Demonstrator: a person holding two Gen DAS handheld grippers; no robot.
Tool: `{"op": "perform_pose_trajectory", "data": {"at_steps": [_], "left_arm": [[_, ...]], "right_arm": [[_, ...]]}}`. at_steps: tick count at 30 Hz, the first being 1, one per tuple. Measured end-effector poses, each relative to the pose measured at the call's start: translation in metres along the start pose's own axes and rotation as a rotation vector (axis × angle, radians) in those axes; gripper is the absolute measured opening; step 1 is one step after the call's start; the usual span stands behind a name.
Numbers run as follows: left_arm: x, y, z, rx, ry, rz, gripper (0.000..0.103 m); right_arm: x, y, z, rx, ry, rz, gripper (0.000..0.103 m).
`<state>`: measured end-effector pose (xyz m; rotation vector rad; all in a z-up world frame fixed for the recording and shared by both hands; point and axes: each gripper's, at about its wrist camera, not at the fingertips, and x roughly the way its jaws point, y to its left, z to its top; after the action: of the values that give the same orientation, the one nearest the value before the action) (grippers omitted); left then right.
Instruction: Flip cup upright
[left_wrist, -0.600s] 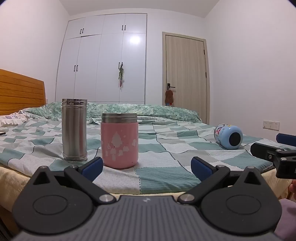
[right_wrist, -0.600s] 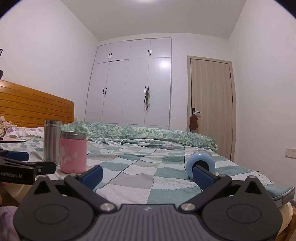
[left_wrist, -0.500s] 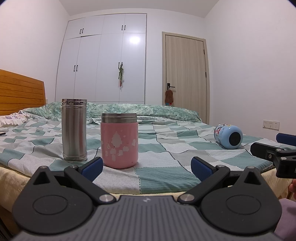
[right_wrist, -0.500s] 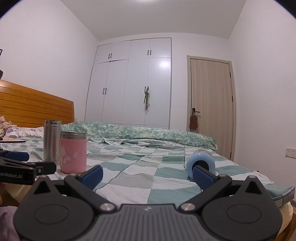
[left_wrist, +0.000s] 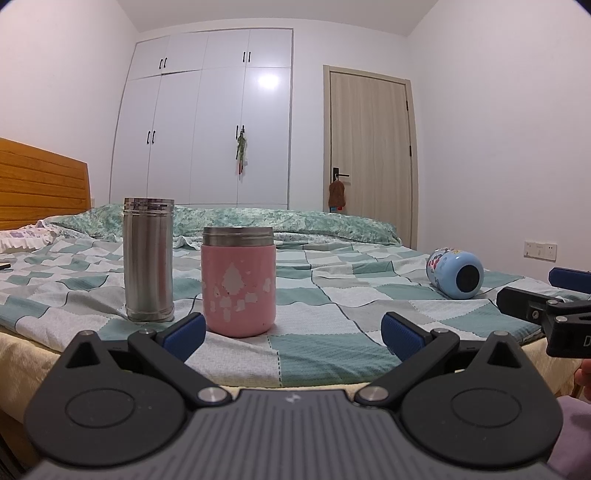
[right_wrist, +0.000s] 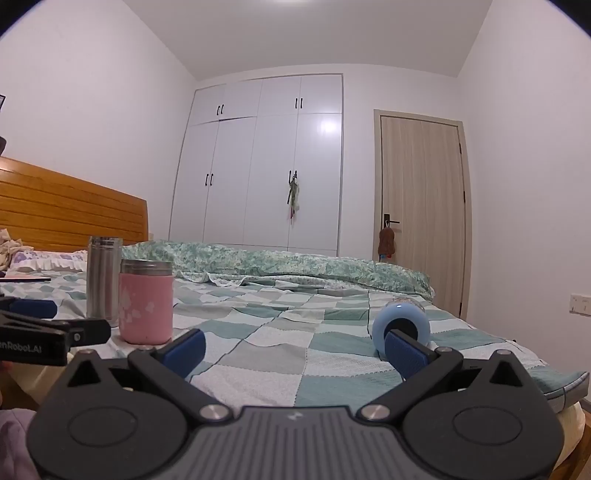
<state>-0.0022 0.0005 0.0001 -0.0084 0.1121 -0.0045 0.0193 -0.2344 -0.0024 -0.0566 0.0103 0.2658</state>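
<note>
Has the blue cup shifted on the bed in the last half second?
No. In the left wrist view the blue cup lies on its side at the same spot, below and left of the wall socket, as before.

The left black plastic two-finger gripper (left_wrist: 291, 330) is showing blue ribbed pads (left_wrist: 183, 331) on angled black link arms, silver pivot screws, two round black discs and a grey ridged body bearing a small white logo. The right black plastic two-finger gripper (right_wrist: 293, 345) is looking identical; white lettering is reading "nRobot.AI" on the left one's side. Lilac sleeve fabric is showing at the frame corners.
</note>
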Motion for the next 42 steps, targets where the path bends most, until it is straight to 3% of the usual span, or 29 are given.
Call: {"op": "perform_pose_trajectory", "data": {"at_steps": [42], "left_arm": [[-0.0013, -0.0021, 0.0002, 0.01, -0.007, 0.0, 0.103]], "right_arm": [[-0.0002, -0.0014, 0.0005, 0.011, 0.002, 0.002, 0.103]]}}
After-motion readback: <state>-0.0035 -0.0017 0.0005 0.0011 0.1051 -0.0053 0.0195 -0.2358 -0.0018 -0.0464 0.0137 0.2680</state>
